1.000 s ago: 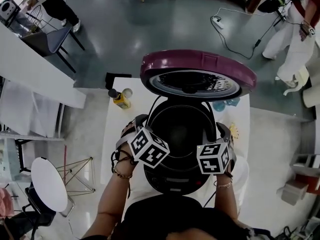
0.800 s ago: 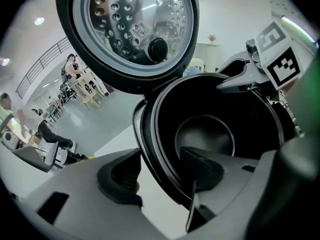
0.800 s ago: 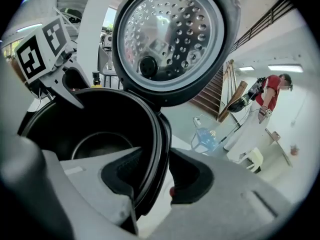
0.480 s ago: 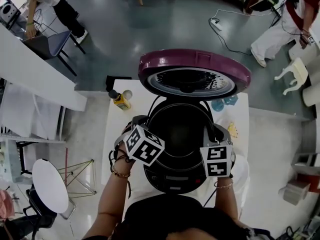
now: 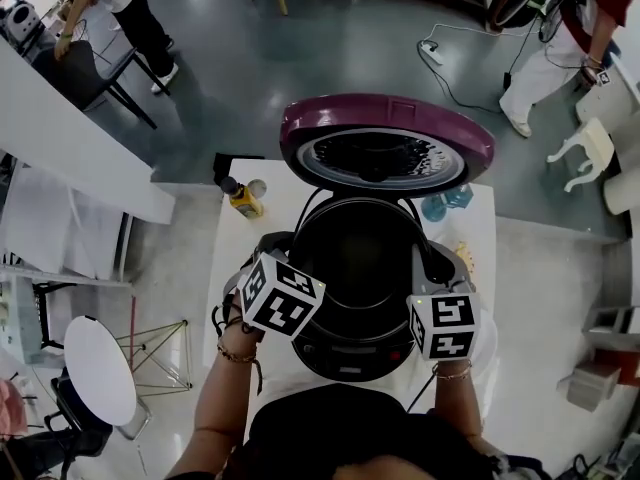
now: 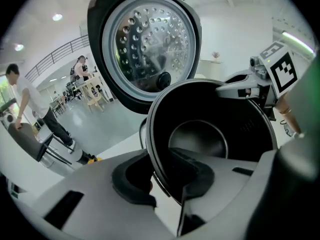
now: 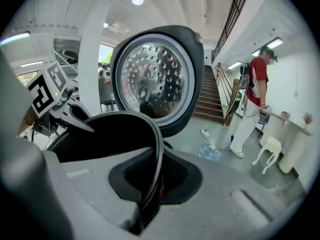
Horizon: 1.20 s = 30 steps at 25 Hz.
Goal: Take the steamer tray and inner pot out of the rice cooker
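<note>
The rice cooker (image 5: pixel 350 356) stands on the white table (image 5: pixel 232 278) with its purple lid (image 5: pixel 385 140) swung up. The black inner pot (image 5: pixel 355 253) is raised partly out of the cooker body. My left gripper (image 5: pixel 283 251) holds the pot's left rim (image 6: pixel 159 149); its jaws (image 6: pixel 167 176) are still closing, with the rim pinched between the pads. My right gripper (image 5: pixel 430 266) is shut on the right rim (image 7: pixel 159 149), which runs between its pads (image 7: pixel 155 181). The pot's inside (image 6: pixel 197 139) looks empty. No steamer tray shows.
A yellow bottle (image 5: pixel 240 198) stands at the table's back left and a blue water bottle (image 5: pixel 445 206) at the back right. Something small and yellow (image 5: pixel 467 259) lies right of the cooker. People stand far off on the floor (image 5: pixel 130 8).
Both grippers have closed on the pot's rim and risen toward the camera. The black pot has come up out of the cooker body with them.
</note>
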{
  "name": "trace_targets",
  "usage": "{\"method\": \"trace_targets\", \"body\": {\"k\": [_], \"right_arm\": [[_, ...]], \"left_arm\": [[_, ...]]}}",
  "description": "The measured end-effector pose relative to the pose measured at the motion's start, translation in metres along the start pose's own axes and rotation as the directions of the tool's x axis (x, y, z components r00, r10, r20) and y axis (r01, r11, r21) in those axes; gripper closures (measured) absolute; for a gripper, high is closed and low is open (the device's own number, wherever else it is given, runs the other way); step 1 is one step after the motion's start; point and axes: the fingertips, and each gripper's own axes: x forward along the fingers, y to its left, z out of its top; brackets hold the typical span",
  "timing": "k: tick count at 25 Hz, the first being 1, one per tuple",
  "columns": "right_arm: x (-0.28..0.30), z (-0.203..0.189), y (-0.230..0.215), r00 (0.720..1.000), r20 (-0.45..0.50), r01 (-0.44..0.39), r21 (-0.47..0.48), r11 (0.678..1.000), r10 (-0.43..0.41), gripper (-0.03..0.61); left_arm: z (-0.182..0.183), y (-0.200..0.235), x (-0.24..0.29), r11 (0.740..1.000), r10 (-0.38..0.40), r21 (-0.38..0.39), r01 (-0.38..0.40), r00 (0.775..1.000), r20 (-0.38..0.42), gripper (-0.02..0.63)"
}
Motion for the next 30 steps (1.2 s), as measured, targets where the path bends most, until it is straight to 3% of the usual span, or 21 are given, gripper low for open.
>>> {"method": "trace_targets", "body": {"k": [12, 21, 26, 30], "right_arm": [[-0.062, 0.048, 0.023, 0.984, 0.168, 0.056, 0.000, 0.998, -0.055, 0.560], [-0.118, 0.085, 0.070, 0.943, 0.323, 0.072, 0.015, 0.997, -0.072, 0.560], [-0.129, 0.099, 0.117, 0.925, 0.378, 0.036, -0.004, 0.999, -0.032, 0.560], [-0.123, 0.104, 0.157, 0.930, 0.366, -0.036, -0.029, 0.999, 0.044, 0.560]], "left_arm": [[0.019, 0.006, -0.074, 0.997, 0.075, -0.029, -0.071, 0.983, 0.167, 0.560], [0.019, 0.023, -0.166, 0.993, 0.118, -0.054, -0.106, 0.930, 0.347, 0.584], [-0.011, 0.045, -0.208, 0.983, 0.183, -0.101, -0.156, 0.912, 0.366, 0.589], [-0.045, 0.063, -0.233, 0.966, 0.247, -0.158, -0.205, 0.911, 0.331, 0.594]]}}
